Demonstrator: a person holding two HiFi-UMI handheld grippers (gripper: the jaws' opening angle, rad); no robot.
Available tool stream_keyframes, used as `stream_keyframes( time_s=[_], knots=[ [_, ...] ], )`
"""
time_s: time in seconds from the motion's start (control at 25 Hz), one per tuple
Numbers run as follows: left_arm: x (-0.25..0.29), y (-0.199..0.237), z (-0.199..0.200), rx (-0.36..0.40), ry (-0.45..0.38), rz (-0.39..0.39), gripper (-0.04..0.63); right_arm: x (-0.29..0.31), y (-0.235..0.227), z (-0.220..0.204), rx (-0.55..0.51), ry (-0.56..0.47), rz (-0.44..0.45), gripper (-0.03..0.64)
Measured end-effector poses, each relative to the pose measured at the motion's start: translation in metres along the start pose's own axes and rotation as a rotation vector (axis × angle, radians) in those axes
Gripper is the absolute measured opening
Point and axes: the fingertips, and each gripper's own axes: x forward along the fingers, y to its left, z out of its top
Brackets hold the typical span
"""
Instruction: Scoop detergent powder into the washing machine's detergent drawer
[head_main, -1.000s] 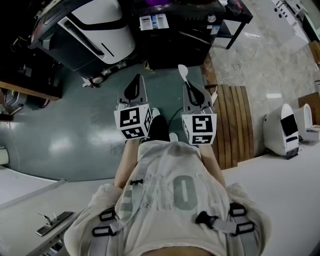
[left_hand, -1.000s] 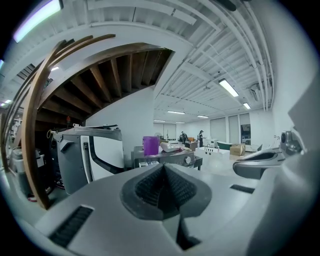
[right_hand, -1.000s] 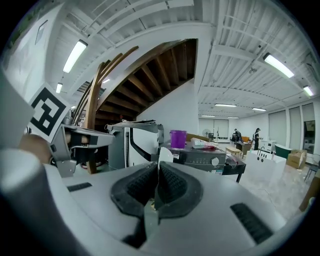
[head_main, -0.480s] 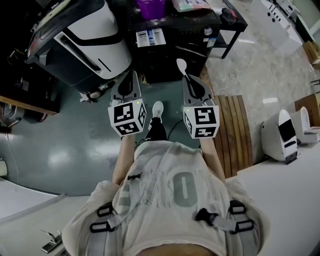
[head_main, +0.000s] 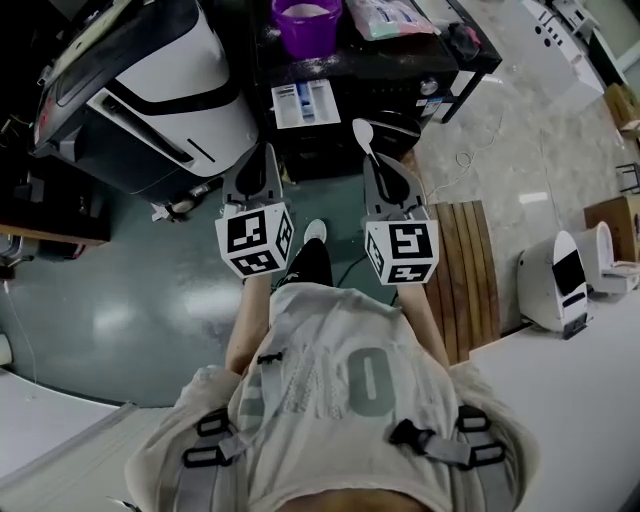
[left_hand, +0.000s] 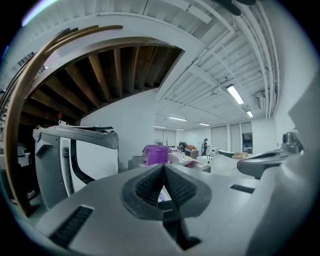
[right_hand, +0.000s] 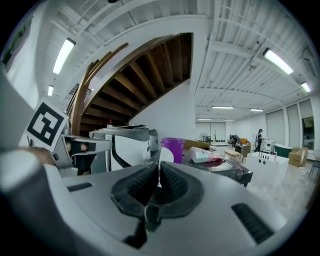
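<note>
Washing machine (head_main: 150, 90) at far left, right beside the dark surface (head_main: 400, 70) that carries the purple tub (head_main: 307, 22). Detergent drawer (head_main: 305, 103) shows at its front (white, blue insert). Left gripper (head_main: 264, 152) hovers, jaws clenched on nothing. Right gripper (head_main: 372, 160) jaws are grasping a white spoon (head_main: 363, 134), bowl up, near the drawer.

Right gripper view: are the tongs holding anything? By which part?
Yes. The right tongs are shut on the handle of a white spoon, with the bowl sticking out past the tips. The left tongs are shut on nothing.
</note>
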Motion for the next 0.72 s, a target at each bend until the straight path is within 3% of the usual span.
stream_keyframes(
  time_s=[0.2, 0.44, 0.72],
  knots=[
    [0.066, 0.036, 0.007, -0.016, 0.007, -0.001, 0.021, 0.063, -0.02, 0.017, -0.078, 0.012, -0.046, 0.003],
    [0.149, 0.07, 0.02, -0.034, 0.01, -0.029, 0.021, 0.15, -0.038, 0.038, -0.074, 0.024, -0.062, 0.003],
    [0.215, 0.094, 0.038, -0.004, -0.018, -0.069, 0.021, 0.22, -0.04, 0.05, -0.047, 0.037, -0.063, 0.003]
  ],
)
